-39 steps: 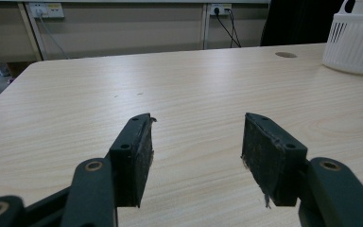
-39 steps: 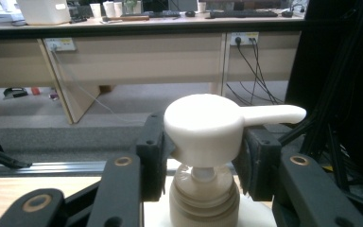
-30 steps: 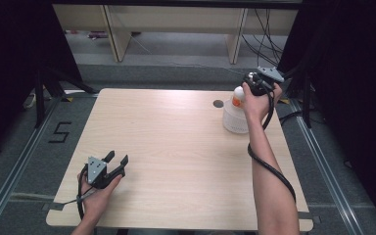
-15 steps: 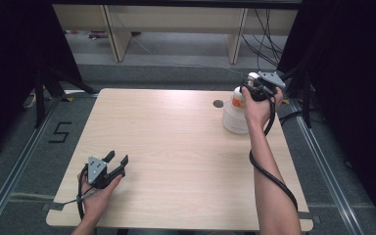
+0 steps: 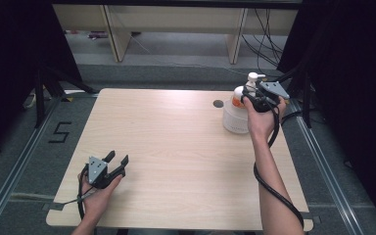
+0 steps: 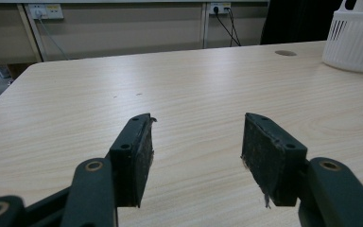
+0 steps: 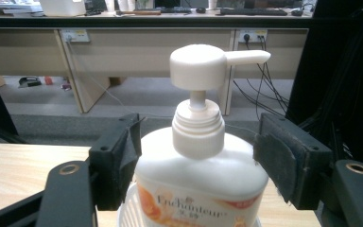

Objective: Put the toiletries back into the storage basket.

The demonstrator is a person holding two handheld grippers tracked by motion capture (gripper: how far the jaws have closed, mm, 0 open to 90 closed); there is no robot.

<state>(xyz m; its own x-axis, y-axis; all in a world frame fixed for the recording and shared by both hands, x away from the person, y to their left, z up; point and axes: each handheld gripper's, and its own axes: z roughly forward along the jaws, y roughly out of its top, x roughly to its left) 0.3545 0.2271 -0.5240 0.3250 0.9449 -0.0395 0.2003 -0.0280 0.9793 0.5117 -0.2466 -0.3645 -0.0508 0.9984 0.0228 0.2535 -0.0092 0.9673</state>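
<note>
A white pump bottle (image 5: 239, 96) with an orange label (image 7: 196, 205) stands upright in a white ribbed basket (image 5: 234, 122) at the table's back right. My right gripper (image 5: 249, 97) is level with the bottle's shoulder. Its jaws have just been opening and now stand one on each side of the bottle, with the pads (image 7: 278, 161) just off it. The pump head (image 7: 203, 66) rises above the jaws. My left gripper (image 5: 117, 157) rests near the front left corner, open with nothing between its fingers (image 6: 133, 153).
The light wooden table (image 5: 176, 147) has a small round cable hole (image 5: 218, 104) just left of the basket (image 6: 354, 42). Black curtains hang at both sides. Desk legs and cables stand on the floor beyond the far edge.
My right hand has shifted a little toward the near side beside the bottle. The bottle stays upright in the basket. The left hand has not moved.
</note>
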